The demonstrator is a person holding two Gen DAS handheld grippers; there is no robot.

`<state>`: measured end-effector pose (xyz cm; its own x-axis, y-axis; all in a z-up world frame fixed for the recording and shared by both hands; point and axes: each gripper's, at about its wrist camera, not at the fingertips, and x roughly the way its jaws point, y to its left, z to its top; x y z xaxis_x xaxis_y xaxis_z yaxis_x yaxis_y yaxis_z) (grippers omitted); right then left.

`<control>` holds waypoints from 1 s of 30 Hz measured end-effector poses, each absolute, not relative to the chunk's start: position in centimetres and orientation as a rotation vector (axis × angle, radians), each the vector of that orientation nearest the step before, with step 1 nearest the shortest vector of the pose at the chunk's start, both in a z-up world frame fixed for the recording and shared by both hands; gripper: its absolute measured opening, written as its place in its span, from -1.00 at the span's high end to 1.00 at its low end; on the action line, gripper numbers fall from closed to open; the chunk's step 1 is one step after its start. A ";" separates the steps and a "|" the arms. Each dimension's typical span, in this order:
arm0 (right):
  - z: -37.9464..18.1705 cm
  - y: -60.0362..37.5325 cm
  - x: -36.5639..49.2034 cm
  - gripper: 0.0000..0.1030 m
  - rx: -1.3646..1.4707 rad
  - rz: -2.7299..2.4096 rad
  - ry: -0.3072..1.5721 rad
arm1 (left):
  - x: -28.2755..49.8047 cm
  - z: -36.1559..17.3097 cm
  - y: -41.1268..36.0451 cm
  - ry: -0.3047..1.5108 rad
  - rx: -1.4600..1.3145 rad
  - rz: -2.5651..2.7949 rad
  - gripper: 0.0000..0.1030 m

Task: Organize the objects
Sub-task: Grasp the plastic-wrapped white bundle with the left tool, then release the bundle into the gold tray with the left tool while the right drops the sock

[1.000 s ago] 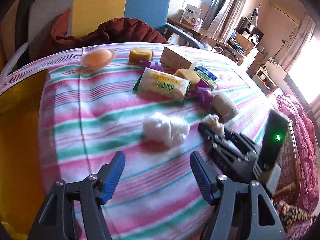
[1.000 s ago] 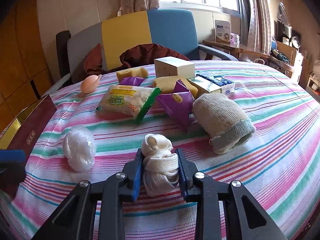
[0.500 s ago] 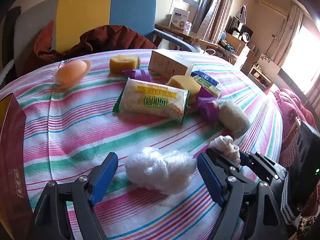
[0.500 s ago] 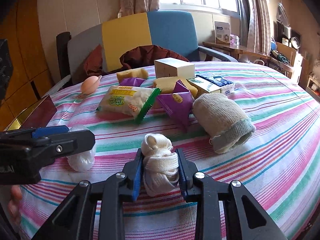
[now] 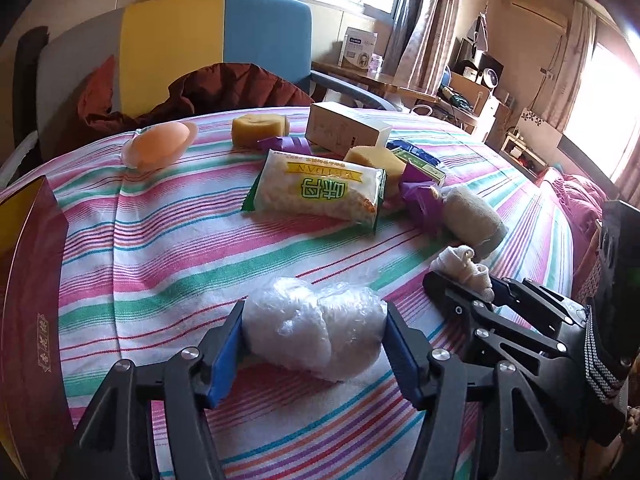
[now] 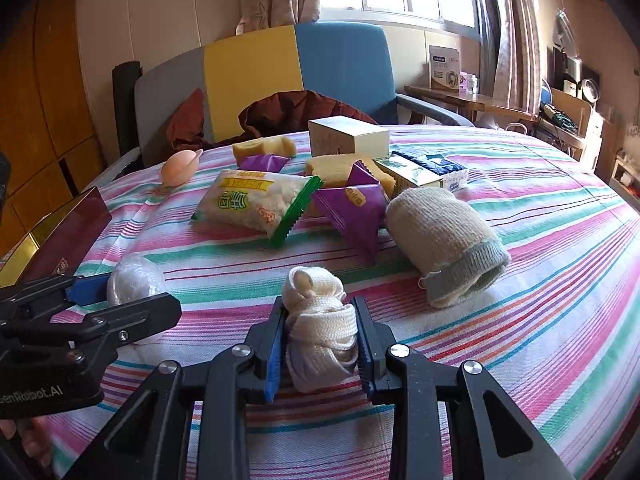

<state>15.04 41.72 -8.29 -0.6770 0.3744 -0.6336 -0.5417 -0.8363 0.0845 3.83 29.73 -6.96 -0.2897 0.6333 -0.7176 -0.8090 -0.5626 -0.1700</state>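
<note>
Clear, crinkled plastic wraps the white bundle (image 5: 312, 332) that lies between the blue pads of your left gripper (image 5: 314, 344), low on the striped cloth (image 5: 168, 248) of the counter. Its long axis runs crosswise to the line of the gripper, from one pad to the other, so your jaws meet it at its two ends; they are closing at this moment, and both pads sit against or just beside the wrap, with no clear squeeze showing in it. In the right wrist view the same bundle (image 6: 134, 280) appears at the left, well forward of the dark red box (image 6: 60, 236) at the counter's edge. Your right gripper (image 6: 320, 344) has its jaws drawn in tight on the knotted white cord (image 6: 320, 332), which stands between the pads with its looped head poking out past their tips. Left hand is thus the nearer to the bundle, right hand to the cord, and the two lie near each other but apart. Behind them sit the snack packet (image 5: 320, 196), the purple wrappers (image 6: 352, 208) and the rolled sock (image 6: 444, 240). Judged from this, lifting the bundle calls for a firmer close across its length.
</note>
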 end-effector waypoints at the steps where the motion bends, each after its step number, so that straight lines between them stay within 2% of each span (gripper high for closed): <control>1: -8.3 41.7 15.0 0.40 -0.850 2.462 0.361 | 3.9 -6.8 29.5 0.273 -0.962 1.965 -0.25; 7: -8.3 41.5 15.0 0.40 -0.857 2.454 0.343 | 4.5 -5.6 27.6 0.186 -0.987 1.974 -0.24; 12: -8.0 40.9 14.0 0.40 -0.924 2.407 0.261 | 6.0 -3.1 26.1 0.225 -0.899 2.007 -0.24; 16: -7.6 40.9 13.6 0.43 -0.979 2.362 0.291 | 6.3 -1.5 24.4 0.232 -0.856 2.046 -0.24; 22: -6.9 39.8 13.0 0.44 -1.045 2.354 0.316 | 5.5 -0.1 21.0 0.183 -0.846 2.109 -0.24; 30: -4.5 36.6 12.1 0.45 -1.027 2.428 0.235 | 3.4 0.4 15.9 0.153 -0.869 2.238 -0.24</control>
